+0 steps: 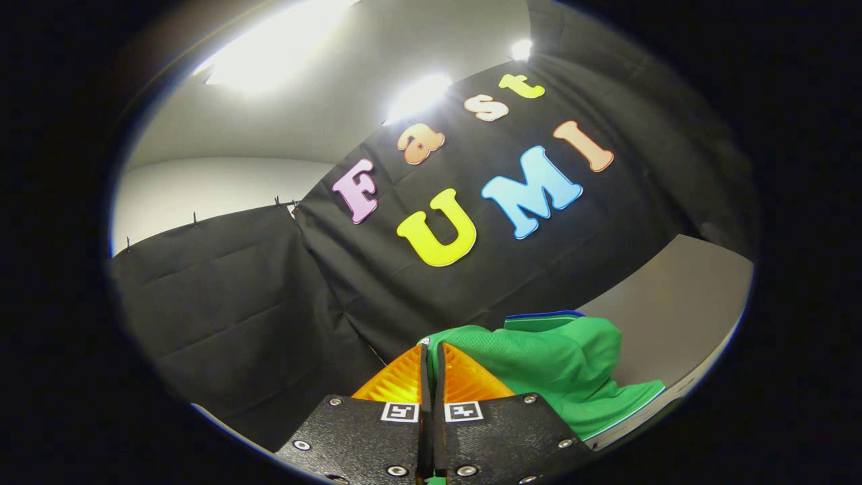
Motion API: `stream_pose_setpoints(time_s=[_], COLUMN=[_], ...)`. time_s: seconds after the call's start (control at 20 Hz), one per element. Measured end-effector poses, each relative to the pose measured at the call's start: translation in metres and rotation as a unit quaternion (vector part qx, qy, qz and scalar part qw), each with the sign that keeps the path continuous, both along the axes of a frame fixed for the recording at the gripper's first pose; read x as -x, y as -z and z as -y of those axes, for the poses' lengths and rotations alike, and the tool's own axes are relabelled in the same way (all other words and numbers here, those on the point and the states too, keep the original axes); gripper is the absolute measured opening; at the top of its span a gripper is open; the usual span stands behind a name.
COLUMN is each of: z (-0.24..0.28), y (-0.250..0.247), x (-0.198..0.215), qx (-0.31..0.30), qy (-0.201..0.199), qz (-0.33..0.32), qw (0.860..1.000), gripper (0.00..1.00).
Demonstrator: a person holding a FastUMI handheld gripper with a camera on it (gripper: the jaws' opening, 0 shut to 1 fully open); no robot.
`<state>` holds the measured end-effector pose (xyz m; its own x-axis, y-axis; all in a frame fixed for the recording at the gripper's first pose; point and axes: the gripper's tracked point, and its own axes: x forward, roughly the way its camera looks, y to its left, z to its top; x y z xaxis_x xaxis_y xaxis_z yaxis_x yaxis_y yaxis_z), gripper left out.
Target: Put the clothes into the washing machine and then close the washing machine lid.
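A green garment (559,367) with a blue and white trimmed edge bunches up just ahead and to the right of my fingers. My gripper (431,347) is shut on it: the two fingers stand pressed together, and green cloth shows at their tips and again low in the slit between them. The cloth is lifted and drapes down to the right over a grey surface (680,303). The gripper is tilted upward and faces the booth's black cloth wall.
The black cloth wall (269,289) stands close behind the garment and folds into a corner to the left. A pale grey room wall and bright ceiling lights (269,54) are above. The grey surface has a white front edge (640,428).
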<state>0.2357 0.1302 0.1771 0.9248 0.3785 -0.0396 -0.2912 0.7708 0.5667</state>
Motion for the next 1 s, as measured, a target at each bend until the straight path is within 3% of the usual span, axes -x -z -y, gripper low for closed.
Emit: stream_pose_setpoints(time_s=[0.35, 0.65, 1.0], z=[-0.065, -0.121, -0.159], y=[0.009, 0.046, 0.103], x=[-0.012, -0.03, -0.061], qx=[-0.004, -0.002, 0.012], qy=[-0.052, -0.099, -0.125], qz=[-0.008, -0.041, -0.088], qw=[0.999, 0.994, 0.988], gripper=[0.0, 0.0, 0.0])
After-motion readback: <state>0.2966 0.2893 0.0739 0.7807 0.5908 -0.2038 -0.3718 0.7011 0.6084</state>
